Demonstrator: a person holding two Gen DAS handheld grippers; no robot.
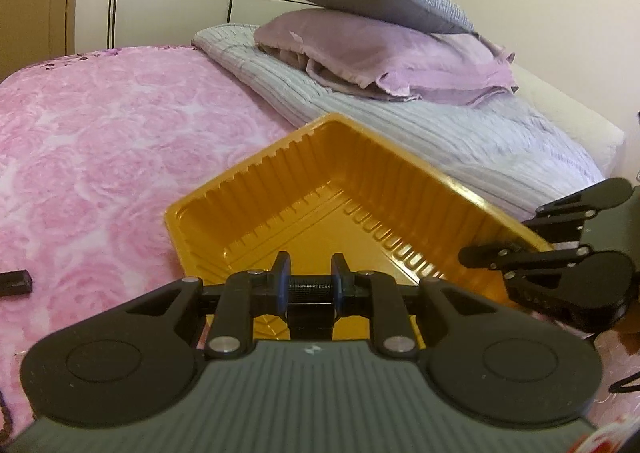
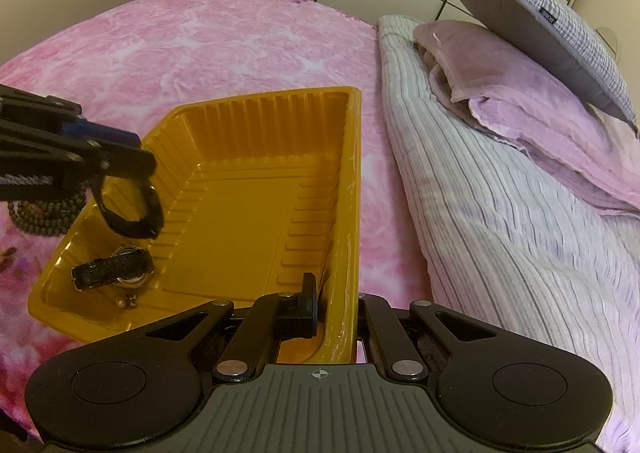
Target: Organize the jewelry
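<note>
Now, tray (image 2: 256,213): yellow, ribbed, on pink bedspread (image 2: 200,45).
Left gripper (image 2: 140,161): pinching black mesh bracelet (image 2: 132,209) over tray's left end.
Right gripper (image 2: 336,305): clamped on tray's right rim.
Watch (image 2: 114,267): tray's near-left corner.

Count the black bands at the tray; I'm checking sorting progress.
2: a gold-cased watch lying in a corner of the yellow tray, and a black loop hanging from the left gripper just above it. Others may be hidden from view.
</note>
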